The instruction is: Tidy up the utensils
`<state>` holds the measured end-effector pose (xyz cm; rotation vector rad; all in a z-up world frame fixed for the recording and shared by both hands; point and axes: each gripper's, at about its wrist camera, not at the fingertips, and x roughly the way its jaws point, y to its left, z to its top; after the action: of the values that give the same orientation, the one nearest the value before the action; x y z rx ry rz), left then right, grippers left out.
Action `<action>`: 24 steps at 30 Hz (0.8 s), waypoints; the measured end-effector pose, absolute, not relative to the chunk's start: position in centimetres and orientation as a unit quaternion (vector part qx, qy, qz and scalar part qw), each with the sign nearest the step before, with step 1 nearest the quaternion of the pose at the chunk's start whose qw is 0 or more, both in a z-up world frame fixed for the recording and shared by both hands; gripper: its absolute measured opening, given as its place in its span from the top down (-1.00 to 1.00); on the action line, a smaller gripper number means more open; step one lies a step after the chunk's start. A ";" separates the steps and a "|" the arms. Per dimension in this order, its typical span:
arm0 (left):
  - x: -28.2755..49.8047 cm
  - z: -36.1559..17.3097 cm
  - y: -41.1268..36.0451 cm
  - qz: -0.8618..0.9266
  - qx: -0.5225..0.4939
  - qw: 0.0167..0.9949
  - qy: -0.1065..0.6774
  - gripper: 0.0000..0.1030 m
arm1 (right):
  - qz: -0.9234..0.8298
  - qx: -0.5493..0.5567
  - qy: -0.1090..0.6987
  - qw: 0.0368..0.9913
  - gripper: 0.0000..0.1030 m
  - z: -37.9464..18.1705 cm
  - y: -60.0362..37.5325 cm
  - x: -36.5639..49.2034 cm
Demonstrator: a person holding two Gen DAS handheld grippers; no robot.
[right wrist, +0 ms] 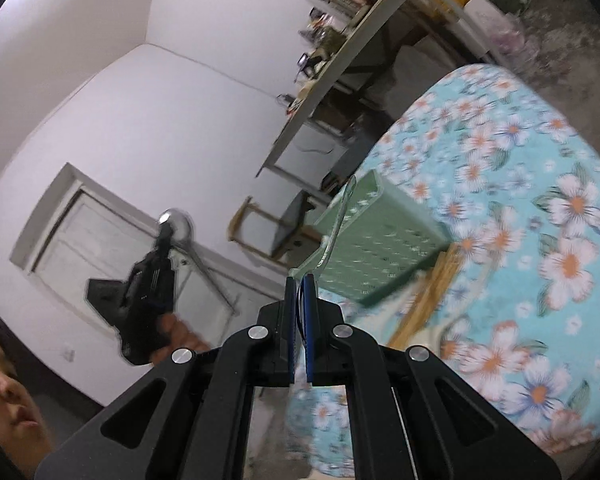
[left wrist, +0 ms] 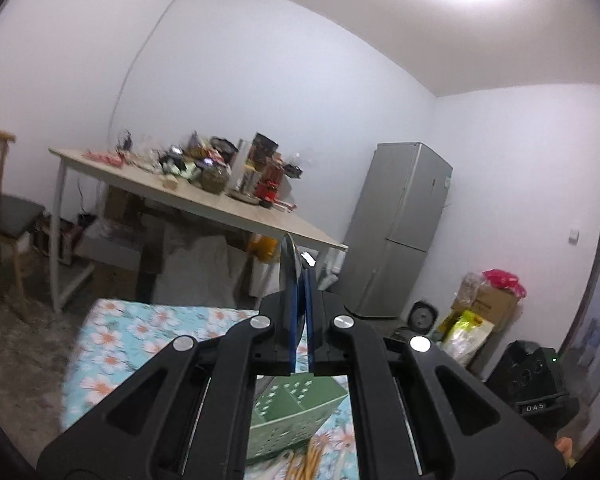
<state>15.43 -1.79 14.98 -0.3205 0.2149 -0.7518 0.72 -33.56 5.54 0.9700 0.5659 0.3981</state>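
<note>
Spoons of shiny steel: left gripper [left wrist: 300,280] and right gripper [right wrist: 300,284] each clamp one

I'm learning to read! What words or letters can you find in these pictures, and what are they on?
"DAS": white letters on a small plate on the black speaker box on the floor.
Packages on the long table: print too blurred to read.
Fridge sticker: too small to read.

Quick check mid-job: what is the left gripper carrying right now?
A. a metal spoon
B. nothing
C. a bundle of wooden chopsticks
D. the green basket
A: the left gripper is shut on a metal spoon, whose shiny bowl sticks up past the pads in the right wrist view; the chopsticks still lie on the floral cloth beside the green basket.
</note>
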 end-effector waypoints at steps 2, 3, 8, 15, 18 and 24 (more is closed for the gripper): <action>16.9 14.2 -2.6 -0.373 -0.163 0.905 0.121 0.95 | 0.201 0.466 0.281 0.815 0.93 5.6 -33.4 2.3; 17.7 13.7 -2.9 -0.379 -0.168 0.901 0.129 0.95 | 0.204 0.470 0.288 0.809 0.93 5.6 -33.5 2.9; 20.6 11.3 -3.3 -0.397 -0.207 0.880 0.158 0.95 | 0.207 0.508 0.339 0.765 0.93 4.3 -34.2 6.5; 22.5 9.8 -3.4 -0.401 -0.221 0.872 0.169 0.95 | 0.196 0.582 0.387 0.688 0.93 2.3 -35.2 10.0; 22.5 9.5 -3.5 -0.403 -0.218 0.873 0.168 0.95 | 0.176 0.599 0.394 0.675 0.90 2.4 -35.8 11.1; 22.9 9.5 -3.5 -0.403 -0.233 0.869 0.166 0.95 | 0.146 0.614 0.409 0.659 0.68 3.1 -36.7 14.3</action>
<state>22.90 -3.51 9.47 -0.4874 0.3469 -0.8435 14.27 -36.75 3.06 1.3898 0.9261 0.3316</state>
